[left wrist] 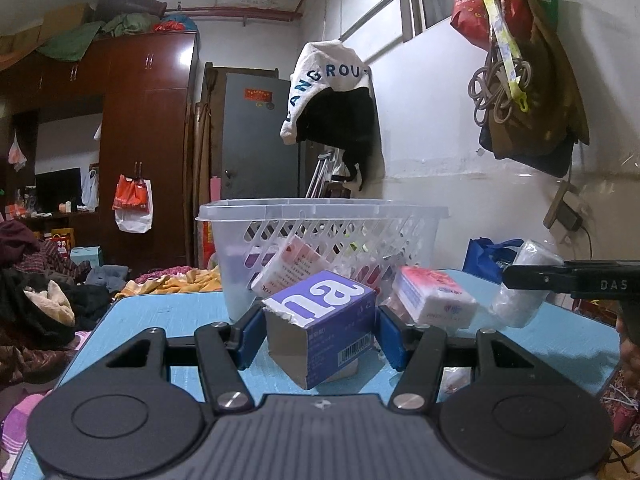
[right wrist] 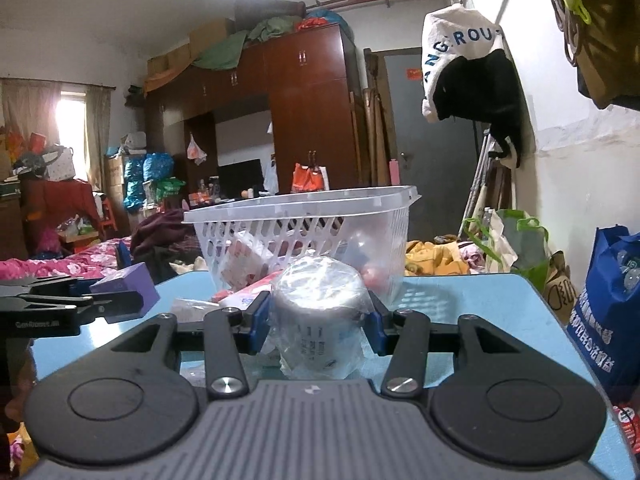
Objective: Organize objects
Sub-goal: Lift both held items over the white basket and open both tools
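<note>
Left tongs [left wrist: 318, 334] are gripping a purple box [left wrist: 320, 320] by its side faces, blue pads pressing in — box tilted, one torn corner facing the camera. Right tongs [right wrist: 318, 322] are clamping a plastic-wrapped silver can [right wrist: 320, 312], upright. The white slotted basket [left wrist: 320, 216] is standing straight ahead of both on the blue table [left wrist: 160, 312], already holding packets — about equally near either hand. A pink tissue pack [left wrist: 434, 298] is lying beside it.

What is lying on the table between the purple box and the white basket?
In the left wrist view, a pink-and-white packet leans there, between the purple box and the basket.
</note>
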